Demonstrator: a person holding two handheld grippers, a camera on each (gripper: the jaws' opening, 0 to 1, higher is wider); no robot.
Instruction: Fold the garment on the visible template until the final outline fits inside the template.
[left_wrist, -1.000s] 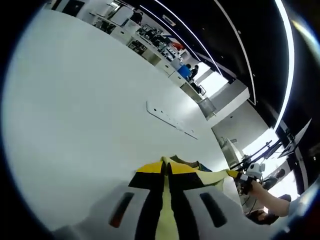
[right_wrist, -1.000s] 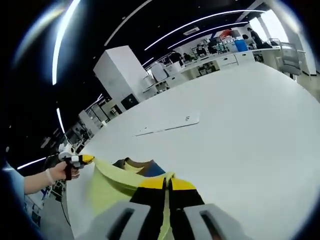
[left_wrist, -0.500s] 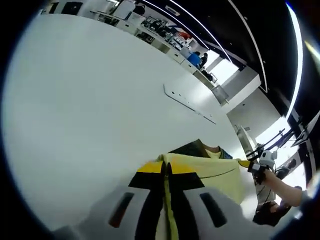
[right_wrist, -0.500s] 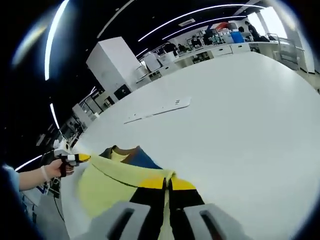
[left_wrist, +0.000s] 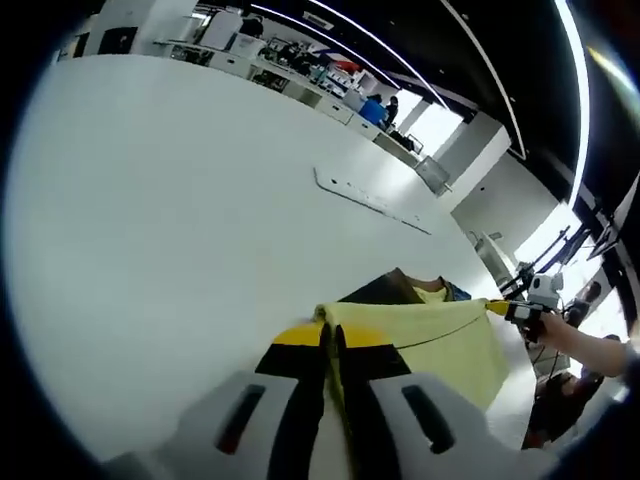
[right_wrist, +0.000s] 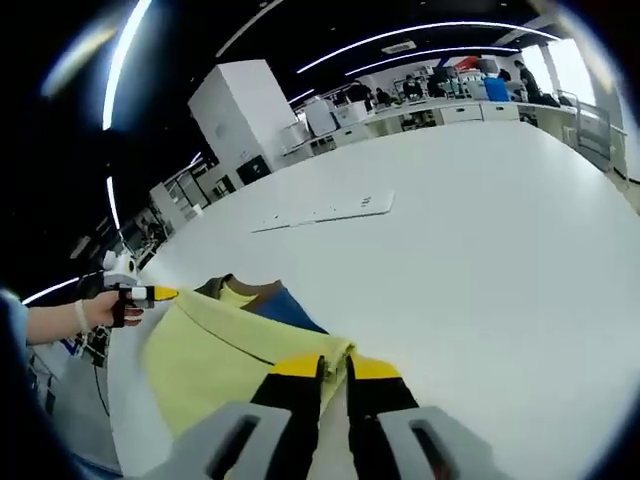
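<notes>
The yellow garment (left_wrist: 430, 340) was held stretched above the white desk (left_wrist: 150, 200), one edge clamped in each closed gripper, left gripper (left_wrist: 331, 335) and right gripper (right_wrist: 334, 360).

Left gripper (left_wrist: 332, 335) and right gripper (right_wrist: 333, 362), jaws clamped (arms spread apart).

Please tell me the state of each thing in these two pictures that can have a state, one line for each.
left gripper: shut on the garment's edge.
right gripper: shut on the garment's edge.
garment: yellow, held stretched between both grippers, hanging partly over the table's edge, collar end on the table.
table: white, bearing the garment's collar end.
flat white strip: lying flat on the table, apart from the garment.
</notes>
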